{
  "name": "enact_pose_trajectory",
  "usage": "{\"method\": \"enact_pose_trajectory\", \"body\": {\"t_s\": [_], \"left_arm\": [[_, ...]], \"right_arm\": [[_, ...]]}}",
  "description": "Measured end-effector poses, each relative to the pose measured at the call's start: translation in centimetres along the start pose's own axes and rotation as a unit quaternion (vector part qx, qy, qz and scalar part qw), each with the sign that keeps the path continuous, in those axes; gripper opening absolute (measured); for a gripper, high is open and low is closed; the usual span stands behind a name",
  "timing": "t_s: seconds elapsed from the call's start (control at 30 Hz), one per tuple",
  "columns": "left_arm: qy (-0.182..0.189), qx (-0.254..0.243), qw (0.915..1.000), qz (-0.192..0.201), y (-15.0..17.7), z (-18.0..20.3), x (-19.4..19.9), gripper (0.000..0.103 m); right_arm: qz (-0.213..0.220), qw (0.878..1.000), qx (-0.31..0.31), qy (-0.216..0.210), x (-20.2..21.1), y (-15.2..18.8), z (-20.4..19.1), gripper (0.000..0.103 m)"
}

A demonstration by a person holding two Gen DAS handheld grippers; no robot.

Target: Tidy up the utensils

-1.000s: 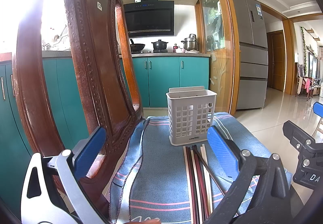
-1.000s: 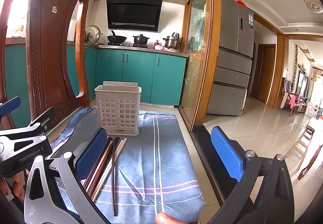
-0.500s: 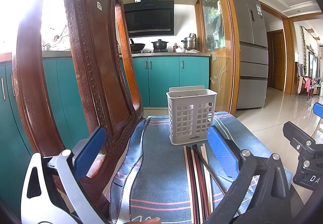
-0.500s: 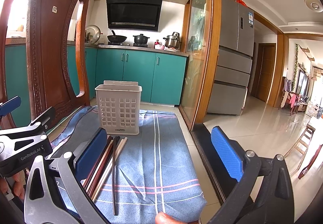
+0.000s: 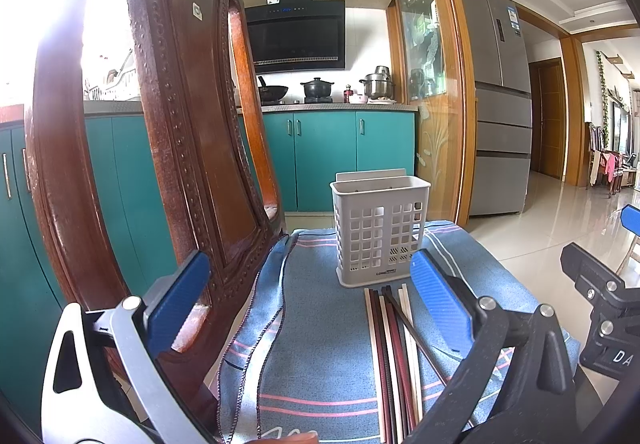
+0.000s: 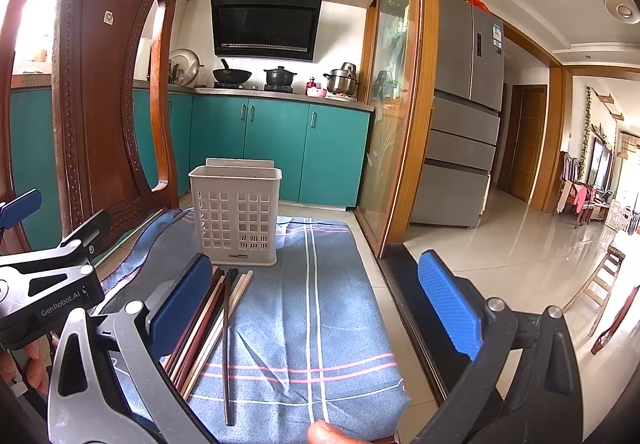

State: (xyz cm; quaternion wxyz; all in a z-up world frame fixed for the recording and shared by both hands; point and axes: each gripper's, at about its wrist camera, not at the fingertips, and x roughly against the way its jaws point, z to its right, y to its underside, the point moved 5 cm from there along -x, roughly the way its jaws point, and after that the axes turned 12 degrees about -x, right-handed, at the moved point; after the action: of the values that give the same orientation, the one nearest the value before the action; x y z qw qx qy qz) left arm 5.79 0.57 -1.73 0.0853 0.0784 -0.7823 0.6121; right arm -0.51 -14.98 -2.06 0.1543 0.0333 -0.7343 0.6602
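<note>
Both tongs wide, empty: left tongs (image 5: 308,300), right tongs (image 6: 316,296). Pinch one of the chopsticks (image 6: 204,328) mid-shaft, lift, drop upright into basket (image 6: 236,210).

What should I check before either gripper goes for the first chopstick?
1. Left gripper open and holding nothing: ok.
2. Right gripper open and holding nothing: ok.
3. White utensil basket upright on the blue cloth, top unobstructed: ok.
4. Chopsticks reachable: ok, they lie in a bundle on the cloth just in front of the basket.
5. One chopstick easy to single out: not ok, most lie packed side by side; only the dark chopstick lies askew, crossing the others.
6. Basket has nothing in it: cannot tell, neither view looks down into it.
</note>
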Motion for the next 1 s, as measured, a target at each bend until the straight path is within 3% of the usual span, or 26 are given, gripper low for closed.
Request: {"method": "enact_pose_trajectory", "body": {"t_s": [1.0], "left_arm": [[0.0,-0.002,1.0,-0.002,0.26,0.04,-0.25,0.1]], "right_arm": [[-0.009,1.0,0.002,-0.004,-0.16,0.58,-0.14,0.101]]}}
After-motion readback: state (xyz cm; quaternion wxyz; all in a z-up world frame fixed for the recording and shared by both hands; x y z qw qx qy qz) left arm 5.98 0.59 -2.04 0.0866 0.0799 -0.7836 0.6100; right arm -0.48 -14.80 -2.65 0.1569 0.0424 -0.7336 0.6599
